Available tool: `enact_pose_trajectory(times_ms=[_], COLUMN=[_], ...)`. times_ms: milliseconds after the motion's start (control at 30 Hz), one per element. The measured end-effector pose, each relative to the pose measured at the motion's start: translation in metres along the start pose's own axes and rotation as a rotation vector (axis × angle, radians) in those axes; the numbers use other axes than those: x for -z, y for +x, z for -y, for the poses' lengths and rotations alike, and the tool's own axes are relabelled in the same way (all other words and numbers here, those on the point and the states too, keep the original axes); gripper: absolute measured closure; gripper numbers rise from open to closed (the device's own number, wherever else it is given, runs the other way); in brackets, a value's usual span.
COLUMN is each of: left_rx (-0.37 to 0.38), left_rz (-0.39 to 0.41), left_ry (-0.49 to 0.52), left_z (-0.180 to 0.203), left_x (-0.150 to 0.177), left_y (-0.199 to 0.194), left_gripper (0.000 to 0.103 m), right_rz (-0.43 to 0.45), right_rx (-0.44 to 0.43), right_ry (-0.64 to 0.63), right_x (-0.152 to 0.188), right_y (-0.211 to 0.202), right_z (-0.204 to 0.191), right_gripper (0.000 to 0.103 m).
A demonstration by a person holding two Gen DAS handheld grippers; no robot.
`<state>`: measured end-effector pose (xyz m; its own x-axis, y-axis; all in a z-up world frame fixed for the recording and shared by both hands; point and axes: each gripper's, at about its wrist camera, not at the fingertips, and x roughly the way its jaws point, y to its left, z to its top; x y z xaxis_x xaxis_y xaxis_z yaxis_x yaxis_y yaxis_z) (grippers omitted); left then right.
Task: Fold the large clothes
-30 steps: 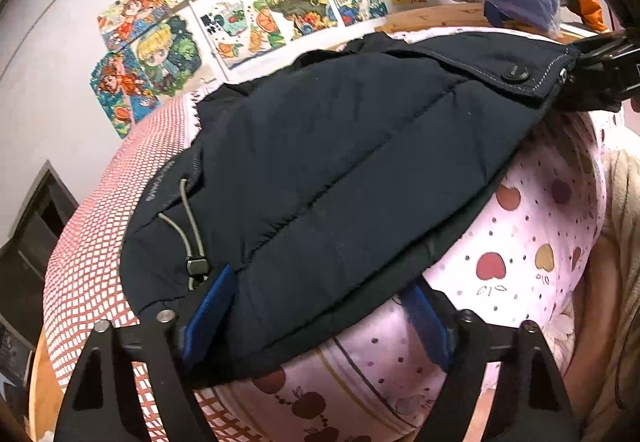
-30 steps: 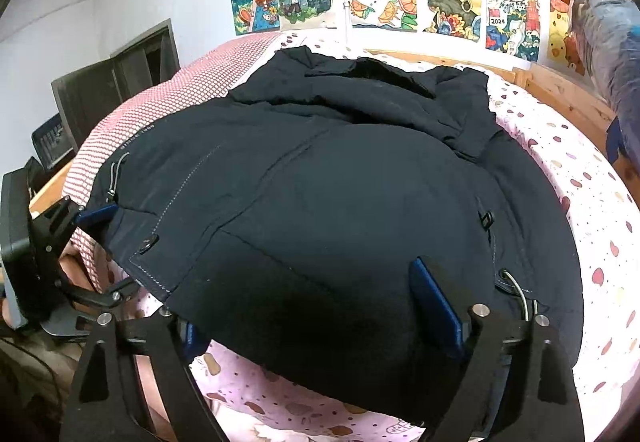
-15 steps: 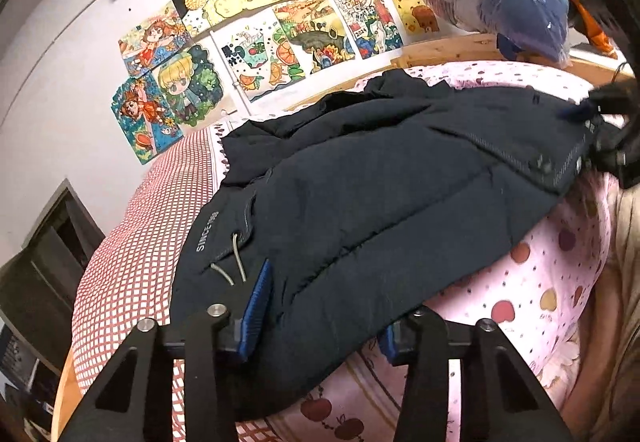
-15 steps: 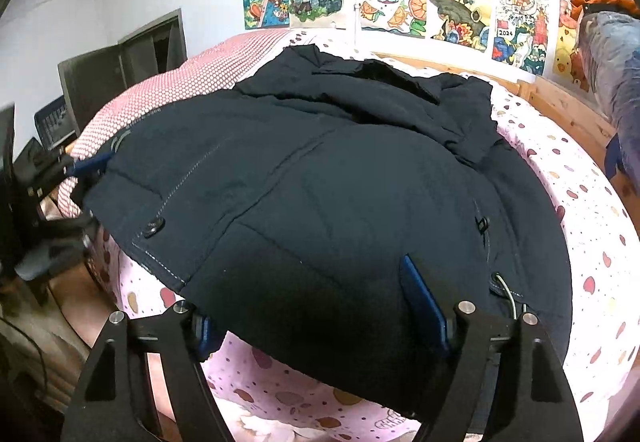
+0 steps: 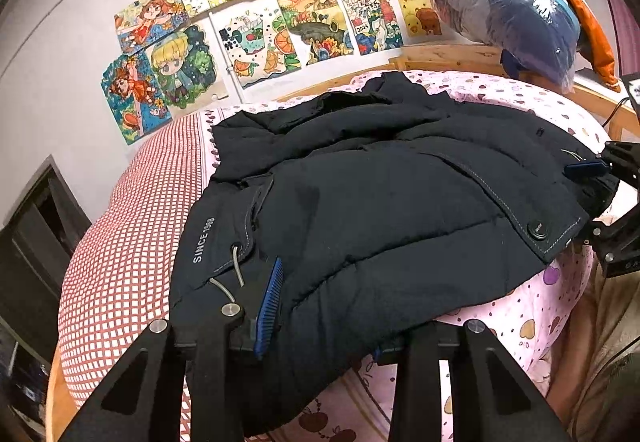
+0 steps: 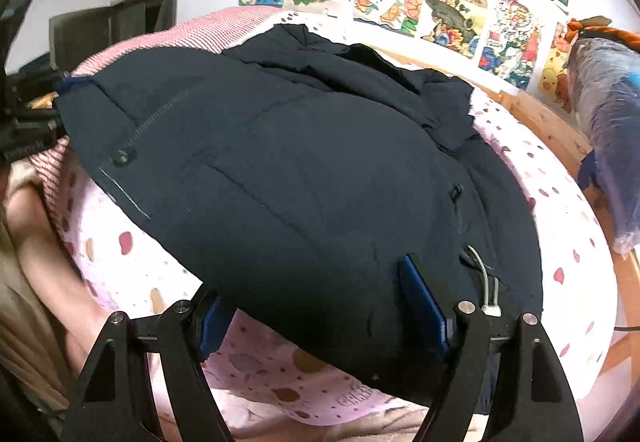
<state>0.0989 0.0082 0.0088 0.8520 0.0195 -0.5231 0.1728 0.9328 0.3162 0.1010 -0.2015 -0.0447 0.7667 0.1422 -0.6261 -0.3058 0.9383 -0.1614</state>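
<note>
Jacket lies ahead of both grippers, long axis running away to the wall. Left gripper closing on hem; right gripper straddles hem, wide, grip unclear.

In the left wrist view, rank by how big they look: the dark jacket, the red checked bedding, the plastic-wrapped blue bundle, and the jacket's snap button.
1. dark jacket, largest by far
2. red checked bedding
3. plastic-wrapped blue bundle, though it lies farther back, so its true size is unsure
4. snap button, smallest
</note>
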Motion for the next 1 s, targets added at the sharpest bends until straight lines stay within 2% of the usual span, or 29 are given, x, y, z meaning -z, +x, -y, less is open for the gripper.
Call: enact_pose_trajectory(times_ms=[33, 67, 167, 367, 567, 867, 1000], left_rx=[0.0, 0.003, 0.002, 0.005, 0.002, 0.007, 0.023], left_rz=[0.001, 0.003, 0.009, 0.035, 0.062, 0.085, 0.09], left_ry=[0.001, 0.002, 0.008, 0.008, 0.016, 0.042, 0.011], left_z=[0.0, 0.0, 0.0, -0.003, -0.004, -0.009, -0.016], left_x=[0.0, -0.001, -0.004, -0.015, -0.025, -0.047, -0.061], left_y=[-0.001, -0.001, -0.002, -0.005, -0.009, -0.009, -0.009], left_gripper=[0.069, 0.069, 0.069, 0.069, 0.071, 0.079, 0.081], right_rz=[0.01, 0.025, 0.081, 0.167, 0.218, 0.292, 0.323], right_rx=[0.005, -0.002, -0.021, -0.008, 0.024, 0.08, 0.095], right_ry=[-0.001, 0.003, 0.011, 0.015, 0.017, 0.022, 0.026], right_x=[0.0, -0.001, -0.005, -0.024, -0.041, -0.071, -0.083], right_y=[-0.002, -0.005, -0.017, -0.033, -0.039, -0.045, -0.046], right_z=[0.0, 0.0, -0.002, 0.002, 0.004, 0.008, 0.011], right_gripper=[0.032, 0.041, 0.059, 0.079, 0.086, 0.088, 0.089])
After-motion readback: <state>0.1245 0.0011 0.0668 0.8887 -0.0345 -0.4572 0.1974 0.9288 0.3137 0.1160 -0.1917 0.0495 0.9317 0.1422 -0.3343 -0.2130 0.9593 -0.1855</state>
